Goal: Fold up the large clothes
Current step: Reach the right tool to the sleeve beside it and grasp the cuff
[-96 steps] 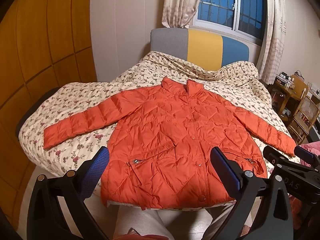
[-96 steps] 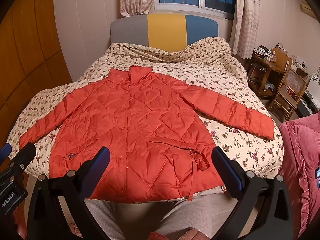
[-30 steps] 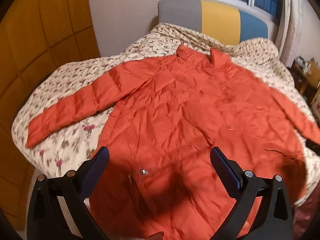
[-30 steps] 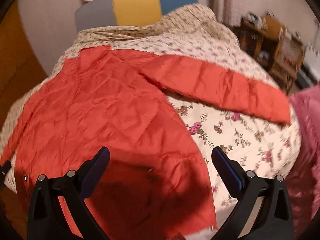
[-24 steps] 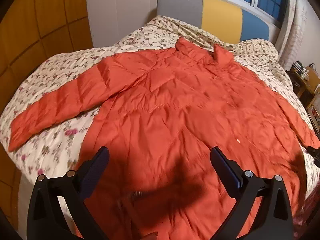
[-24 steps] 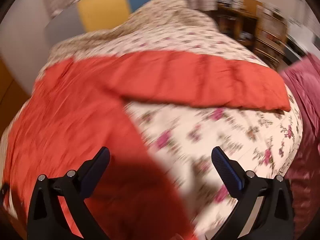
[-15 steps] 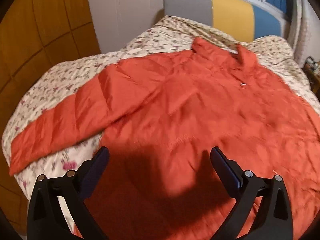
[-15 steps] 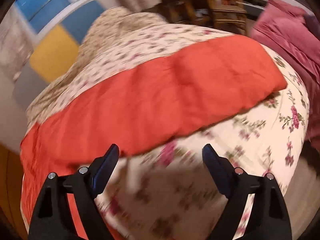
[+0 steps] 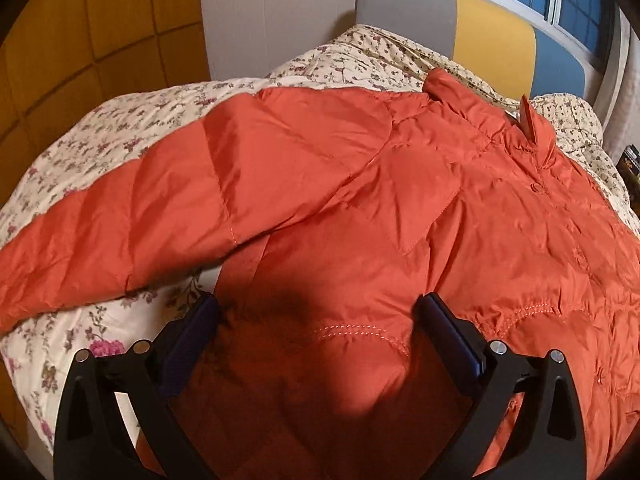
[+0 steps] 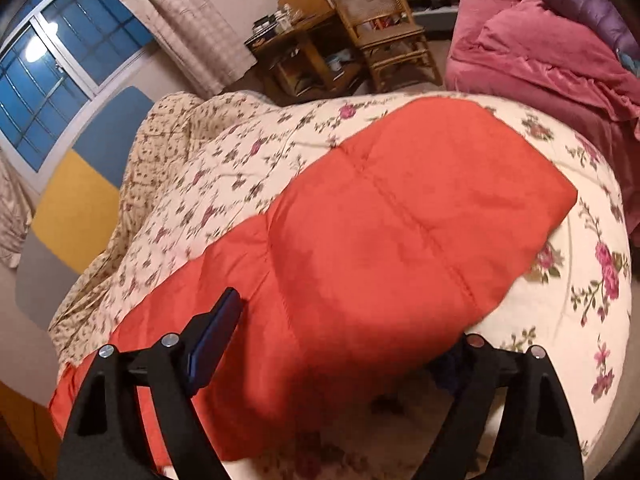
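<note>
An orange quilted jacket lies face up on a floral quilt, collar toward the headboard. In the left wrist view its left sleeve stretches out to the left. My left gripper hangs open just above the jacket's side, below the armpit, with nothing gripped. In the right wrist view the right sleeve lies across the quilt, cuff at the right. My right gripper straddles this sleeve and its jaws are closing. One finger rests over the far edge; the other is partly hidden behind the near edge.
A grey, yellow and blue headboard stands under a window. Right of the bed are a wooden desk, a cane chair and a heap of pink bedding. Wooden wall panels run along the left.
Both grippers came forward and lower onto the jacket. The left shifted toward the left armpit. The right rolled, swung over to the right sleeve, and its jaws narrowed around it.
</note>
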{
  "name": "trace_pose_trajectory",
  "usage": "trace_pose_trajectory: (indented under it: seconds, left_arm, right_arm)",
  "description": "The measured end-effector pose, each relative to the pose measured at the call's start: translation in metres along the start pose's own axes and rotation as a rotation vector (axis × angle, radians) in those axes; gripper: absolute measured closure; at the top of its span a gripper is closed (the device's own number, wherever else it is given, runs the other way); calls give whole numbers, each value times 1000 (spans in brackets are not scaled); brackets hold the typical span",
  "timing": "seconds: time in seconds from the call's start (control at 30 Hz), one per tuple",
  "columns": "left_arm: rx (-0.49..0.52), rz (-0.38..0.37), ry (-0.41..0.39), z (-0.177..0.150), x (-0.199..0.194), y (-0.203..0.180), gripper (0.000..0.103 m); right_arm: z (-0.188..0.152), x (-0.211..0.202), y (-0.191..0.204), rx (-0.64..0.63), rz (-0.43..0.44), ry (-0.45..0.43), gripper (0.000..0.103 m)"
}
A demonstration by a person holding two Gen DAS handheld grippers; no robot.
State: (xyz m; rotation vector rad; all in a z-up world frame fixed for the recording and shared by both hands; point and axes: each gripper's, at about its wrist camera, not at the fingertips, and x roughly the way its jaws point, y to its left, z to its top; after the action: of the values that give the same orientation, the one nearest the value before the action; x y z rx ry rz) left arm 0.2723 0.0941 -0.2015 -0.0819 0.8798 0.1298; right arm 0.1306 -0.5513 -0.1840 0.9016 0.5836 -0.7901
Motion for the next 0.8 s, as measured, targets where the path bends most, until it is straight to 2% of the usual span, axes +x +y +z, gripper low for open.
trace_pose_trajectory:
  seconds: [0.03,0.07,0.1,0.13,0.2,0.27,0.4,0.57,0.8]
  left_arm:
    - [9,8,3,-1,1,-2,3]
    - [22,21,7,-2,2,-5,3]
    - [29,29,9,-2,2,-7,3]
    - [35,34,12,-2,3,-9,3]
    - [31,26,18,-2,4,-7,3]
    - [19,10,21,-2,6,-4,3]
    - [18,8,20,-2,6,-4,3]
    - [16,7,18,-3,6,-3,3]
    - [17,8,16,-3,7,-4,3]
  right_arm:
    - [1,1,1,-3,-16,-7,34]
    - [3,2,3,-10,-34,-12,47]
    - [4,4,5,-15,-33,-10,55]
    - [7,6,6,-18,-31,-10,59]
    - [9,7,11,-35,-31,-19,77]
    - [11,6,20,-65,-32,-39,84]
    - [4,-11,46,-180,-5,-123,87]
    - [-18,-42,94,-343,89,-228,89]
    - [-69,-61,156,-539,209,-279,89]
